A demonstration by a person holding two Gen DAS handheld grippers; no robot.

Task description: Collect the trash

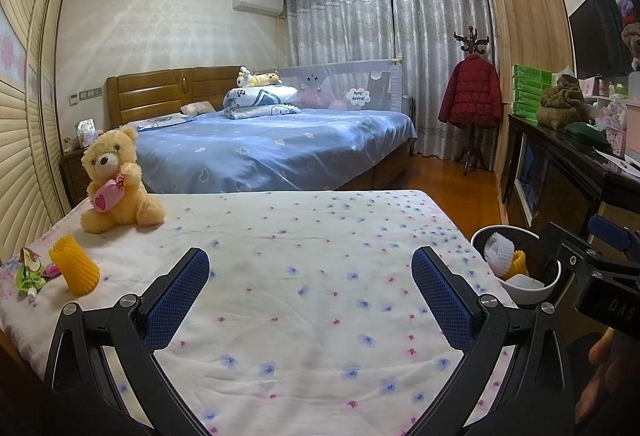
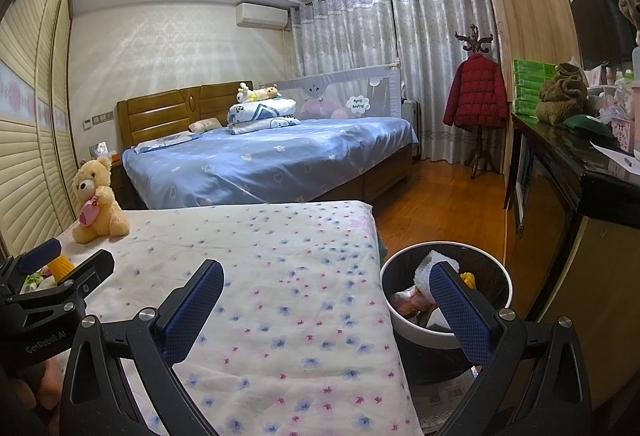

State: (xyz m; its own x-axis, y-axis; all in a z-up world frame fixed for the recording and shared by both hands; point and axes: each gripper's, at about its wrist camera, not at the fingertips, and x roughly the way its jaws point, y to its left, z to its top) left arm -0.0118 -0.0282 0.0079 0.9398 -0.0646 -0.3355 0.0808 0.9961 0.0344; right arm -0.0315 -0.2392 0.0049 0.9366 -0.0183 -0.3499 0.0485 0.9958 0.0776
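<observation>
Both grippers hover over the near bed (image 1: 320, 256), a white sheet with small flowers. The left gripper (image 1: 310, 292) has its fingers spread wide with nothing between them; the right gripper (image 2: 326, 310) is likewise spread and empty, its right finger in front of the bin (image 2: 500, 276).

Trash still on the sheet lies at about 9 o'clock in the left wrist view — a yellow foam net (image 1: 75, 270) tilted on its side, with a green wrapper (image 1: 30, 274) just beside it, toward the left edge. A teddy (image 1: 116, 181) sits at 10 o'clock, well behind both.

The bin stands on the floor just beside the bed's right edge, at 4 o'clock in the right wrist view — black-lined, holding a white foam net (image 2: 426, 270), a yellow piece (image 2: 468, 279) and other scraps I cannot tell apart.
</observation>
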